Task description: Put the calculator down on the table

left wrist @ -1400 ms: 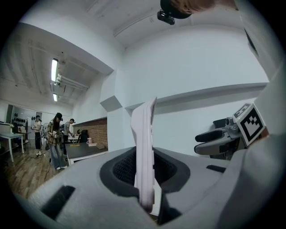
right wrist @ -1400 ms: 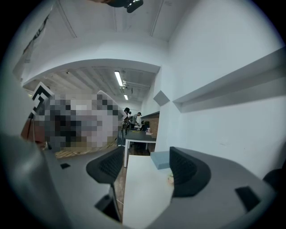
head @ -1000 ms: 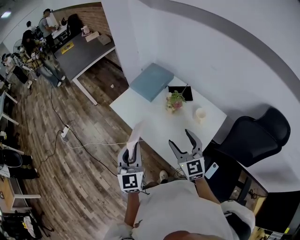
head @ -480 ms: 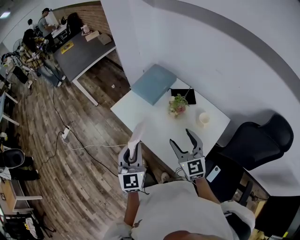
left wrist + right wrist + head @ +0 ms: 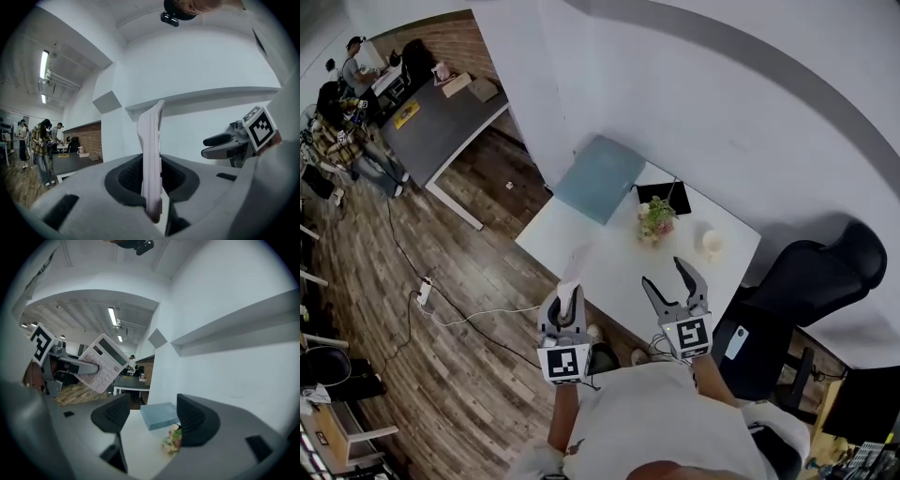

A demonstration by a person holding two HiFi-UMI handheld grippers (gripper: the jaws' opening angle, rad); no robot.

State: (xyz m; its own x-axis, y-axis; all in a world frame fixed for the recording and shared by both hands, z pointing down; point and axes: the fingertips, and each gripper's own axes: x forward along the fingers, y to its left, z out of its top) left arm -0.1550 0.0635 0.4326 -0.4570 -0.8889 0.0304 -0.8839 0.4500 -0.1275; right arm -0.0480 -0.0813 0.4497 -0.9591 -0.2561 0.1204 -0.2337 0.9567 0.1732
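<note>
**Left tool** point(image 5: 568, 302): jaws clamped on the lower end of a pale calculator point(image 5: 573, 266). The calculator is held edge-up in the air at the near rim of the white worktop point(image 5: 605, 253), at 7 o'clock from the flower plant point(image 5: 656, 217).

**Right tool** point(image 5: 667, 279): jaws apart, nothing between them.

**Hazards:**
- Letting go this close to the rim could tip the calculator onto the floor.
- The narrow end-grip may let it pivot.
- The plant and the cup point(image 5: 711, 242), toward 1 o'clock, could be knocked if it is set down too far in.

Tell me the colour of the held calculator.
Pale pink calculator, dark display; clearest in the right gripper view.
</note>
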